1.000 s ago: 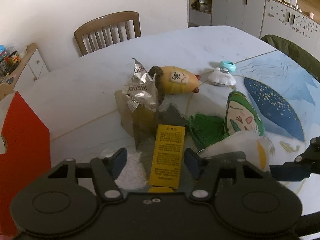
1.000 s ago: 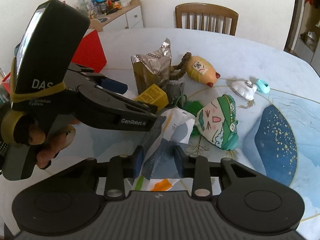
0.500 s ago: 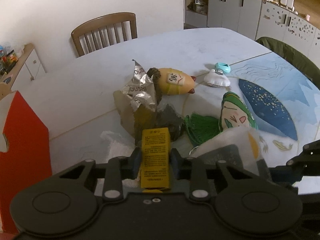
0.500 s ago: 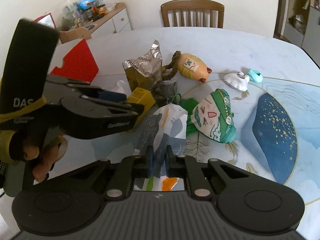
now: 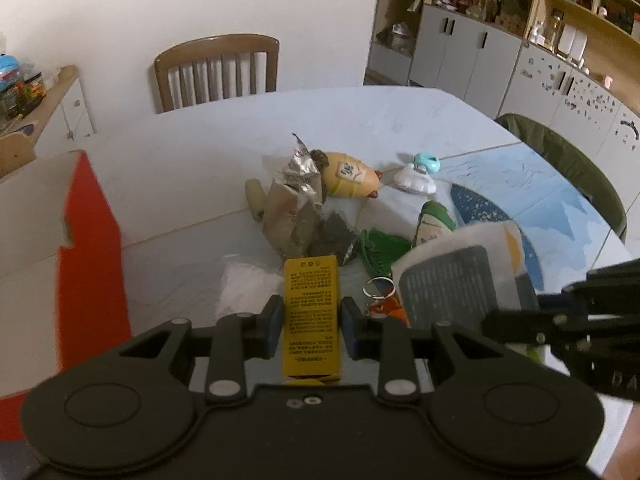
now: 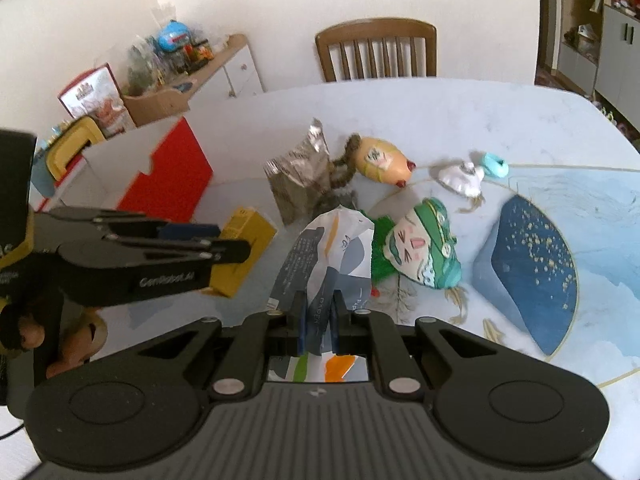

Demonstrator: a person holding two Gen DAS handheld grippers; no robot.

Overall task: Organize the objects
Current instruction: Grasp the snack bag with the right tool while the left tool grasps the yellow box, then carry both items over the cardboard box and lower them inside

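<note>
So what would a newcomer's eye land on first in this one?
Probably the yellow box clamped in the left tongs and the printed paper packet pinched in the right tongs. Behind them lie a green-hatted plush face and a red-and-white box at the table's left.

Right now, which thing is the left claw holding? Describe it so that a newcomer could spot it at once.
Start at the red box on the table's left side. Just right of it, the left claw is shut on a small yellow carton, raised off the table. It is the only rigid, box-shaped item there; the crumpled foil bag and the soft toys beyond it are not.
</note>
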